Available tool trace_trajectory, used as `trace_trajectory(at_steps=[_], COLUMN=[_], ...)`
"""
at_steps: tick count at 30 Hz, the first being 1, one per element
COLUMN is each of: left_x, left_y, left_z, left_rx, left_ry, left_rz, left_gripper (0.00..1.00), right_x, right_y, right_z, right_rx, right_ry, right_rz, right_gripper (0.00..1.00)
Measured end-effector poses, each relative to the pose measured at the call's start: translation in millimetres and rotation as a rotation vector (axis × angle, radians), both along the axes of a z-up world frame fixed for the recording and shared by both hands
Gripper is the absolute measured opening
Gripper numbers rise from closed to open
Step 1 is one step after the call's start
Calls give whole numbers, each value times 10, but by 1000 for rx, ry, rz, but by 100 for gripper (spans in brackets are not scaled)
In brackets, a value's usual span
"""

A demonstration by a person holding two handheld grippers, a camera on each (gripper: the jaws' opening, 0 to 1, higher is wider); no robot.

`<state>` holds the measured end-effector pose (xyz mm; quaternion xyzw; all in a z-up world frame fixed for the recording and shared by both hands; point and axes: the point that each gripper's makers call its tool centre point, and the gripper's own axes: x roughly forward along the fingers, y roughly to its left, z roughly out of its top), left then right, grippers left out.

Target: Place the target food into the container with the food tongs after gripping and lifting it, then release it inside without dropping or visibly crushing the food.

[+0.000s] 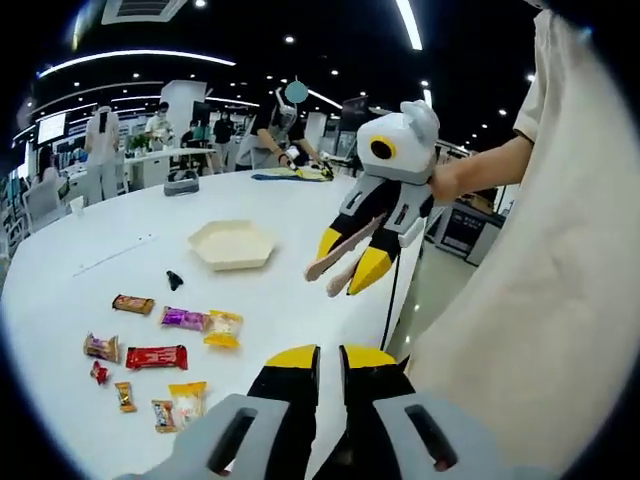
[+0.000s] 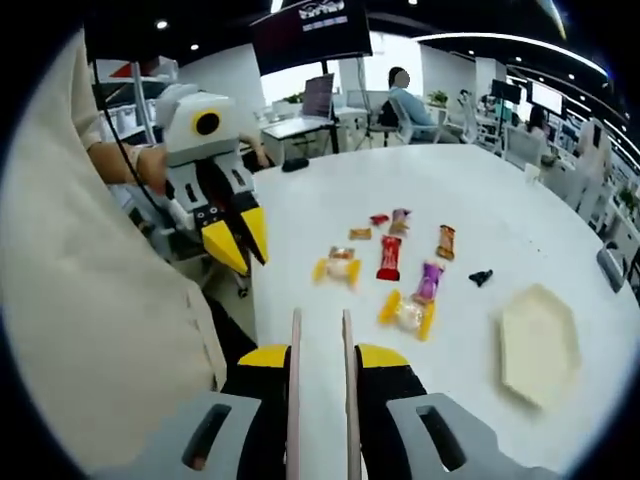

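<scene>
Yellow-tipped right gripper (image 2: 320, 345) pinching pale food tongs (image 2: 320, 400), tongs nearly together, empty. Left gripper (image 1: 328, 358) near closed. Snack packets (image 2: 388, 258) centre frame untouched; approach, spread tongs. Hexagonal cream tray (image 2: 540, 345) lower right.

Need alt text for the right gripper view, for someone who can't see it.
The right gripper holds wooden tongs between its jaws, pointing over a white table strewn with wrapped snacks, with a pale hexagonal container at right. At left, the left gripper hangs above the table's edge, beside the person's cream clothing.
</scene>
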<state>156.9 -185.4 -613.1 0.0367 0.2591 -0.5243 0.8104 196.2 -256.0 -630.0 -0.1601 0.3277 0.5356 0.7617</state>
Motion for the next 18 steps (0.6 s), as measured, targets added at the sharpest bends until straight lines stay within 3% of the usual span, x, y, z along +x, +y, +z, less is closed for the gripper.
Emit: trace_trajectory(at_steps=[7, 14, 18], left_x=[-28, -34, -26], left_y=[190, 344, 406], left_z=[-1, 12, 2], left_rx=[-5, -16, -24], left_ry=[6, 3, 1], left_rz=[14, 9, 10], left_gripper=[6, 5, 5], right_x=[96, 203, 283], right_y=[27, 72, 71], right_z=[-135, -159, -202], right_rx=[-54, -22, -53], right_ry=[11, 53, 55], right_rz=[-76, -185, -228], right_gripper=[24, 25, 25])
